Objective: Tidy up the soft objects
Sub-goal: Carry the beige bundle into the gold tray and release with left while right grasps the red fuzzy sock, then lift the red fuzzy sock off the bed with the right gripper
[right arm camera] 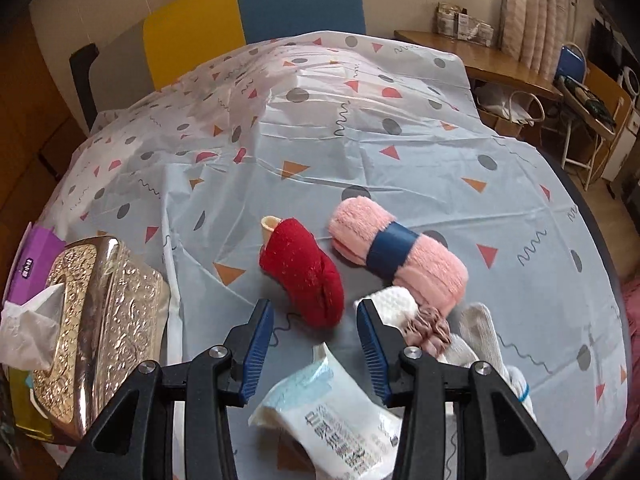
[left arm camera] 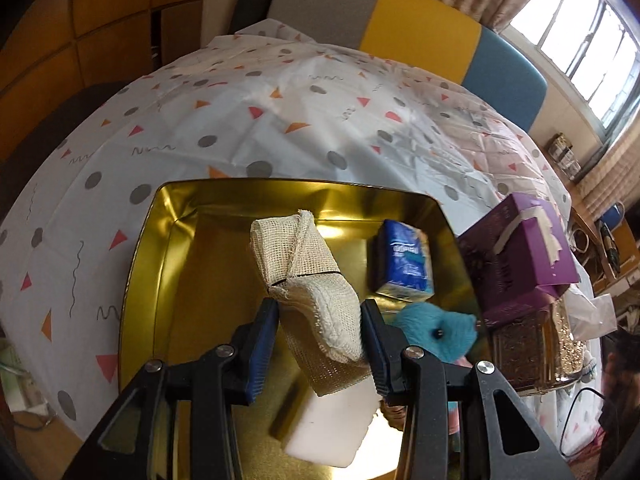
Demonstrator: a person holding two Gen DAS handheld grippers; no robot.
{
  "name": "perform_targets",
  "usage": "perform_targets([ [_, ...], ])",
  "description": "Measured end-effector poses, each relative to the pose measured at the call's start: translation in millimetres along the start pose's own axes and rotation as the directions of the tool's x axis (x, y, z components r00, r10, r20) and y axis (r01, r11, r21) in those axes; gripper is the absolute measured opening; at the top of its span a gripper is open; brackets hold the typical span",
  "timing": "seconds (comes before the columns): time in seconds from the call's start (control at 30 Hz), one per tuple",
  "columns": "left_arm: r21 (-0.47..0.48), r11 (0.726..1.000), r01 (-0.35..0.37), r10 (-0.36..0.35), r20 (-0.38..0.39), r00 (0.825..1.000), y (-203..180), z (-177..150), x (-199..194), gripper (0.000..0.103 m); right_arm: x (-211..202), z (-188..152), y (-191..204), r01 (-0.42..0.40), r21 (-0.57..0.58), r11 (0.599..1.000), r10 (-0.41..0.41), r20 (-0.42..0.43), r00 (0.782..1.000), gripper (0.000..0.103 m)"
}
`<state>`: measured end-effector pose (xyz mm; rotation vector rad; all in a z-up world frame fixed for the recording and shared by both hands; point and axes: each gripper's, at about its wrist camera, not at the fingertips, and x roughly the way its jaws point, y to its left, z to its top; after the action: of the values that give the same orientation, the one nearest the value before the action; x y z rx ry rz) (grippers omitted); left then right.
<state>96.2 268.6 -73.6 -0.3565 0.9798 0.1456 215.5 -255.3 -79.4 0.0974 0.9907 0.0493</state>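
I have the left gripper [left arm camera: 320, 332] closed on a rolled cream gauze cloth [left arm camera: 308, 272], its pads pinching the lower, looser end while the banded roll sticks out ahead. It hangs over the gold tin [left arm camera: 160, 240], which sits on the patterned counter [left arm camera: 240, 120]. Already lying in the tin are a blue tissue pack [left arm camera: 404, 260], a teal knitted toy [left arm camera: 436, 332] and a white foam block [left arm camera: 332, 424].

So I judge the step in hand to be dropping the cloth off. There is bare tin floor to the left of the tissue pack; I should lower the roll there, then part the jaws and lift clear without dragging the loose end out.

My right gripper [right arm camera: 316, 344] holds nothing, jaws standing apart above the counter. Ahead of it lie a red felt slipper [right arm camera: 308, 276] and a pink rolled towel [right arm camera: 400, 256], with a packet of wipes [right arm camera: 332, 416] just beneath. The slipper looks like the nearest pick; I would need to come down around its toe.
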Motion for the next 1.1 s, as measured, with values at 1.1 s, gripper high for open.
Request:
perform_targets([
  [1.1,0.104,0.989,-0.105,0.091,0.134,0.987,-35.9,-42.9,-28.9,0.073,89.9,25.4,9.4,-0.003,0.054,0.999,0.01,-0.137,0.991,0.025],
])
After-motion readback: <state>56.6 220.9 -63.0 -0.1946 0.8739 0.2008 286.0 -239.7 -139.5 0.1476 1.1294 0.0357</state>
